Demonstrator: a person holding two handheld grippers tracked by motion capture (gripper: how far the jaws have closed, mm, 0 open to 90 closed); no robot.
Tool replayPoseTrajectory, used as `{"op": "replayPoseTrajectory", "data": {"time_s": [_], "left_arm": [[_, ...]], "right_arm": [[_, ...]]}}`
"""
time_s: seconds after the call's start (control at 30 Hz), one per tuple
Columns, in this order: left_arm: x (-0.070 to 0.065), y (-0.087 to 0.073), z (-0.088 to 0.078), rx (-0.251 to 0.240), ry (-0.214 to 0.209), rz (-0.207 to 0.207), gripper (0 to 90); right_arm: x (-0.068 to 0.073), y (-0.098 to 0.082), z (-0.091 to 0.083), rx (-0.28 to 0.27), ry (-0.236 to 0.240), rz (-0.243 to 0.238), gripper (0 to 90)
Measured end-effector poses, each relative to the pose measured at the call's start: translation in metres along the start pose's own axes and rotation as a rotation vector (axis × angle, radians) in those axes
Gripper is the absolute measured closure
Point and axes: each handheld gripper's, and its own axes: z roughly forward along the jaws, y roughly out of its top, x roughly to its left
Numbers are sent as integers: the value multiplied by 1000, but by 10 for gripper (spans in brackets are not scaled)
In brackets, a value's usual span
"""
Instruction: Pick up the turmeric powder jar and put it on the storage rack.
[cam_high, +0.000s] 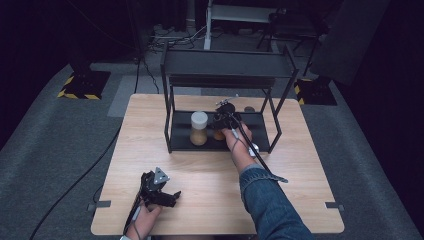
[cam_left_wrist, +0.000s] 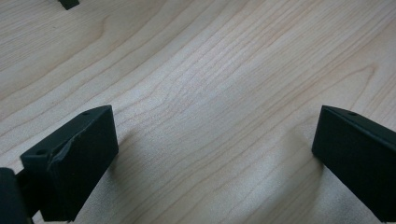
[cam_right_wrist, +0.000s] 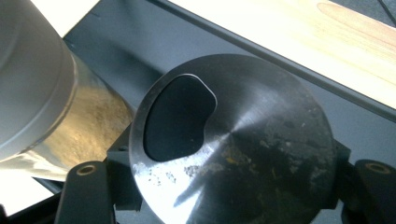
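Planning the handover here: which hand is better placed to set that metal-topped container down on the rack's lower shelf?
Right. Its claw is shut on the container over the shelf, beside the jar. The left claw gapes open over bare table.

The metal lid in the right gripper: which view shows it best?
Right gripper view: the metal lid looms close, its dark shaped opening clear, gripped between the jaws. High view has it hidden beneath the right gripper. Left gripper view faces bare table.

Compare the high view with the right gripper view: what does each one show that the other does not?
High view: the left gripper, open, over the wooden table, and the whole black rack. Right gripper view: the can with its metal top and dark opening, the right gripper shut on its sides. Both: the jar with the white lid beside it.
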Motion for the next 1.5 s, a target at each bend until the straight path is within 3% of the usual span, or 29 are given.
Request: {"op": "replayPoseTrajectory", "data": {"time_s": [0.4, 0.6, 0.83, 1.5], "left_arm": [[0, 0, 0, 1, 0, 2, 0], [0, 0, 0, -1, 0, -1, 0], [0, 0, 0, 2, 0, 3, 0], [0, 0, 0, 1, 0, 0, 0]], "right_arm": [[-1, 7, 4, 39, 8, 3, 306], [0, 5, 1, 20, -6, -1, 256], [-2, -4, -22, -55, -14, 1, 97], [-9, -72, -98, -202, 23, -20, 52]]}}
